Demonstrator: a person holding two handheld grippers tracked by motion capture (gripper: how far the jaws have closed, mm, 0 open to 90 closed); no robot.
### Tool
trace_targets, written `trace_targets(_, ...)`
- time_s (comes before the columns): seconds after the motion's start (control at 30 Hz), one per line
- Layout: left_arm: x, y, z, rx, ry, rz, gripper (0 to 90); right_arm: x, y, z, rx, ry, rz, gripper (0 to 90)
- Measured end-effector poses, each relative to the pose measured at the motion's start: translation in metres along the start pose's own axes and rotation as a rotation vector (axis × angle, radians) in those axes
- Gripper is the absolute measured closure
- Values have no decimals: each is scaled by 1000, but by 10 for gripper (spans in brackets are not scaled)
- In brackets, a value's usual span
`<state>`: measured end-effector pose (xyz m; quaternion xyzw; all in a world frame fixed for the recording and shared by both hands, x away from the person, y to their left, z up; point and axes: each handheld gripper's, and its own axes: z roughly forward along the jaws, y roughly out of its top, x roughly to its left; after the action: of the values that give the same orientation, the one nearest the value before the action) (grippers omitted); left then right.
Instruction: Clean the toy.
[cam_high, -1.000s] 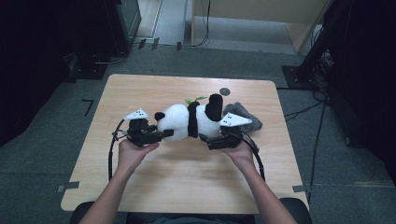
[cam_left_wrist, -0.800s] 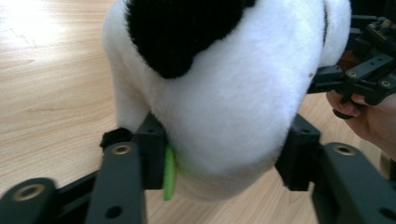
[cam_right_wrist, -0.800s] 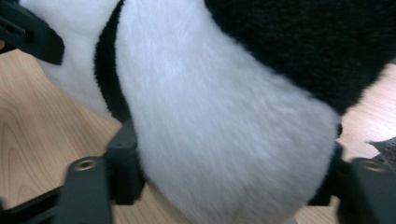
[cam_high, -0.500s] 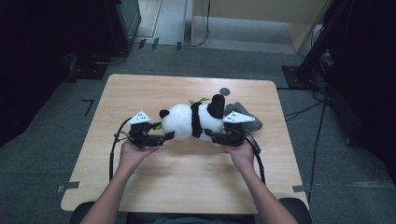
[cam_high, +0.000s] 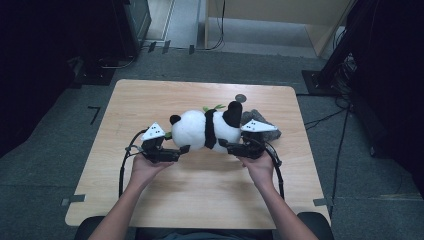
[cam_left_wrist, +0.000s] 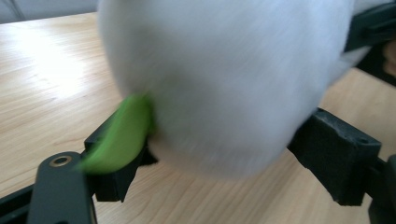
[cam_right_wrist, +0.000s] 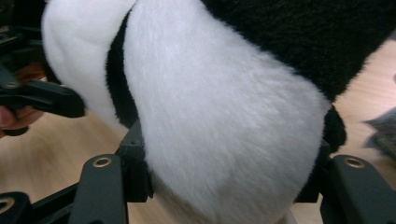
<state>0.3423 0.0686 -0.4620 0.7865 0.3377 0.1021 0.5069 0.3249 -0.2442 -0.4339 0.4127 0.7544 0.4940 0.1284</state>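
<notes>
Panda plush (cam_high: 207, 131) on table (cam_high: 150, 100) — right claw (cam_high: 226, 146) clamping body, left claw (cam_high: 181, 150) opening

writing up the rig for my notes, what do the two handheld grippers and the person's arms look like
Both the left gripper and the right gripper are black, each with two blocky jaws carrying brass-coloured rivets and a pale three-cornered plate with small dark dots on top. A black cable loops back from each along the wooden table. The forearms are bare, no sleeves or gloves visible.
</notes>
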Motion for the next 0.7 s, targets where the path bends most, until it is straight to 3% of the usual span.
trace_targets(0.17,5,-1,0,-2,16,-35,258,6,-2,7,14,5,19,400)
trace_targets(0.27,2,1,-2,-13,36,-23,387,7,-2,8,12,10,23,389)
trace_targets(0.4,0,3,-5,-30,19,-24,522,5,-1,6,3,2,4,335)
trace_targets(0.5,1,6,-7,-30,-1,-43,560,2,-1,5,-3,-1,-17,272)
trace_targets(0.6,6,6,-10,-33,-18,-82,579,-4,-2,5,-12,24,-28,214)
trace_targets(0.7,11,9,-16,-36,-20,-94,581,-7,-3,5,-22,52,-50,176)
